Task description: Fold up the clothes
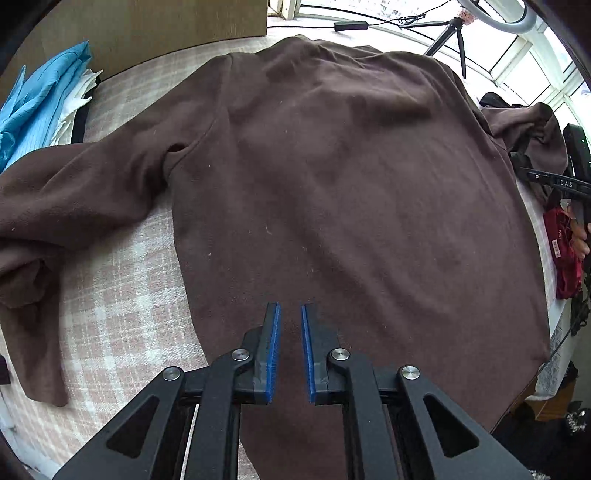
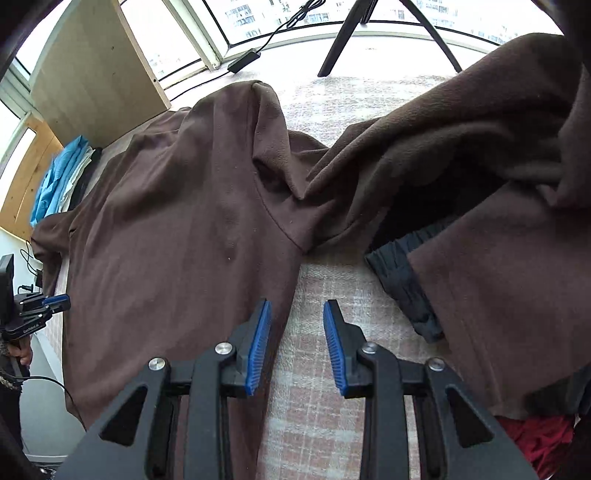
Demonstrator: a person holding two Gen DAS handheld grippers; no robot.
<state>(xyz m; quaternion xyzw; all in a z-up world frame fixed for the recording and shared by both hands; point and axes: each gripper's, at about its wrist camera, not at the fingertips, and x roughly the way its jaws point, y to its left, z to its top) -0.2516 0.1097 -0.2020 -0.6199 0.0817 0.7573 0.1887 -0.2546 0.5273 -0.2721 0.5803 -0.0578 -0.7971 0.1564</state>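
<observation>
A dark brown long-sleeved top (image 1: 332,177) lies spread flat on a pink checked cloth (image 1: 122,302). Its left sleeve (image 1: 66,199) runs out to the left. My left gripper (image 1: 291,310) hovers over the top's lower middle, jaws slightly apart and empty. In the right wrist view the same top (image 2: 177,221) fills the left. Its right sleeve (image 2: 461,147) lies bunched over a black garment (image 2: 402,280). My right gripper (image 2: 297,308) is open and empty above the checked cloth (image 2: 317,332), just right of the top's side edge.
A pile of blue and white clothes (image 1: 48,107) sits at the far left by a wooden panel (image 1: 147,29). A red garment (image 1: 565,254) lies at the right edge, also in the right wrist view (image 2: 535,439). A tripod (image 1: 454,40) and cable stand by the windows.
</observation>
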